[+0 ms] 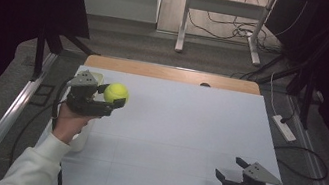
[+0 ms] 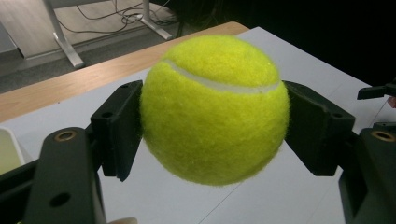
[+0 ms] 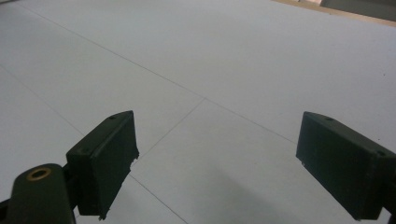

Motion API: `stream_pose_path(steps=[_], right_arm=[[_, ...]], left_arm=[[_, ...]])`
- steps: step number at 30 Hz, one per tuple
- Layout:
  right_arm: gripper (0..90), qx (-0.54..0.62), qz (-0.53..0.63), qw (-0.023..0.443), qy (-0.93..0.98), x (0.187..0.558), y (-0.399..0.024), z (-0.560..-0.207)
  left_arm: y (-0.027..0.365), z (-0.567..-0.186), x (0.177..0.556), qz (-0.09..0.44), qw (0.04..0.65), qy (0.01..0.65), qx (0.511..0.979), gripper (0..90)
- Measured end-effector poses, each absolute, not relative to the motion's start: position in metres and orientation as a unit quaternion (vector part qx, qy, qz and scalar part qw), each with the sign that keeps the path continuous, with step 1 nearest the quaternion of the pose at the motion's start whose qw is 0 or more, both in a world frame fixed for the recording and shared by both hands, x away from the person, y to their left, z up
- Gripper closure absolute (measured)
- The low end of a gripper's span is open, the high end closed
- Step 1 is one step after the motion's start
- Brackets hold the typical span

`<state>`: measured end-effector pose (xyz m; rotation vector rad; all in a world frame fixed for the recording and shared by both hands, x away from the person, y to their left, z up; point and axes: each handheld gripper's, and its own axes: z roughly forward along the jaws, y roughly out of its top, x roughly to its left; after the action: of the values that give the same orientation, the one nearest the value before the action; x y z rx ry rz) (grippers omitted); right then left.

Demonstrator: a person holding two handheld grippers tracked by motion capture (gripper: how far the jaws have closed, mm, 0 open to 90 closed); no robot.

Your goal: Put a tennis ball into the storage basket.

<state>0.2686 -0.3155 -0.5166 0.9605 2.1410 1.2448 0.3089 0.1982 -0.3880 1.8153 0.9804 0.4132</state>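
Note:
A yellow-green tennis ball (image 1: 116, 93) is held above the white table (image 1: 187, 126) near its far left corner, with my left gripper (image 1: 111, 100) shut on it. In the left gripper view both black pads press on the sides of the tennis ball (image 2: 215, 109), and it hangs clear of the tabletop. My right gripper (image 1: 232, 168) rests low at the near right of the table, open, with nothing between its jaws. The right gripper view looks between its black fingers (image 3: 105, 161) at bare white tabletop (image 3: 219, 84).
A white container (image 1: 85, 132) stands at the table's left edge under my left forearm. A wooden strip (image 1: 173, 74) runs along the far edge. Beyond it are desk legs (image 1: 183, 19), cables and a power strip (image 1: 284, 128) on the floor.

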Motion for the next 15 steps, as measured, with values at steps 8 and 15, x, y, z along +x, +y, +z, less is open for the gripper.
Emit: stream_pose_path(steps=[8, 15], right_arm=[[12.3, 0.351, 0.454, 0.24, 0.783, 0.268, -0.316, -0.517], [12.3, 0.352, 0.453, 0.24, 0.783, 0.268, -0.316, -0.517]], left_arm=[[0.204, -0.388, 0.305, 0.175, 0.495, 0.408, 0.747, 26.7], [0.211, -0.388, 0.299, 0.18, 0.497, 0.411, 0.743, 26.7]])
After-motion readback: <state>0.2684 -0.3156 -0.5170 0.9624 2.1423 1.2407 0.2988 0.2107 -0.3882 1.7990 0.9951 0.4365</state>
